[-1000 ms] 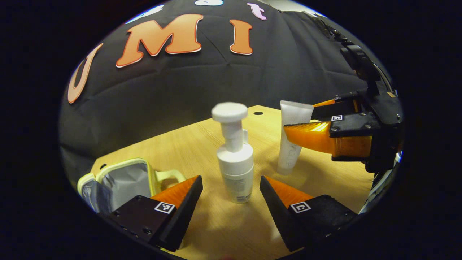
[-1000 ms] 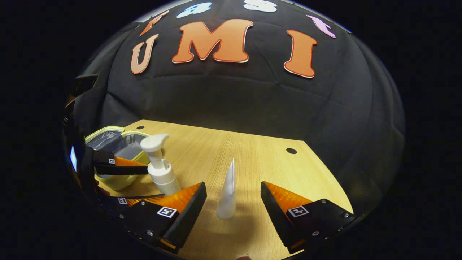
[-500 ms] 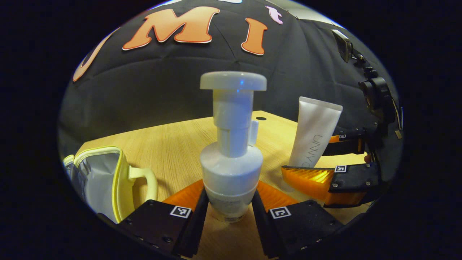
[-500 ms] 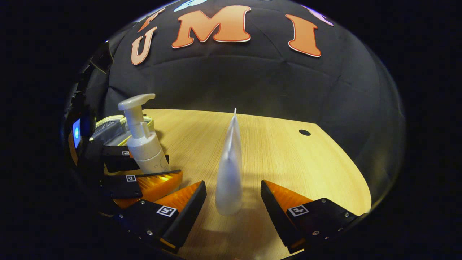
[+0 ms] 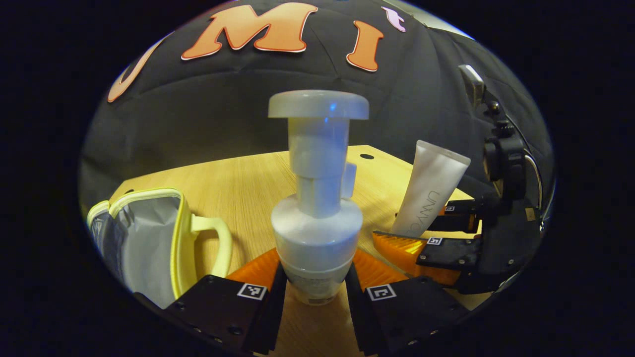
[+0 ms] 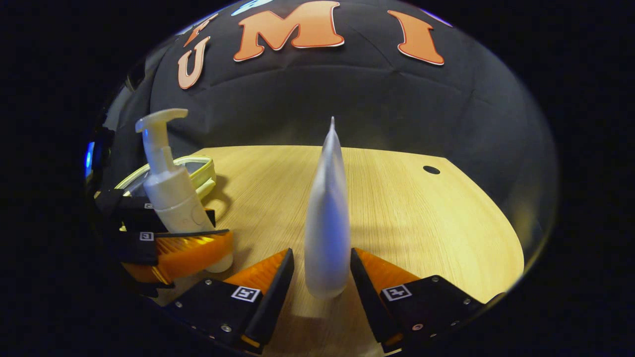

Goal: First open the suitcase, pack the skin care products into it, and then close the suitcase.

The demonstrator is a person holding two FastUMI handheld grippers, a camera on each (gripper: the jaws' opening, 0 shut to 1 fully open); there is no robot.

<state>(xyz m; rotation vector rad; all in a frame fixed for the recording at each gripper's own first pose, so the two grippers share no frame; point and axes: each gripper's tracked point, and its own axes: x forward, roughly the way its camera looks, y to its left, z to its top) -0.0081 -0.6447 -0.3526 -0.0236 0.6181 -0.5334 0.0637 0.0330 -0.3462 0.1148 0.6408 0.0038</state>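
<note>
Pump bottle (image 5: 317,218): base hidden between the left gripper (image 5: 313,292) fingers. Suitcase (image 5: 144,238): lower part cut off by the left gripper view's edge. Tube (image 5: 430,198): foot hidden behind the right gripper (image 5: 421,233).

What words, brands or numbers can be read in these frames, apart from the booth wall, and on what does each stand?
Tube: vertical lettering along its side, lower end hidden behind the right hand-held gripper; not readable whole.
Pump bottle: fine print near its base, too small and blurred.
Square tags on the left hand-held gripper: coded patterns, no words.
Nothing else carries text.
</note>
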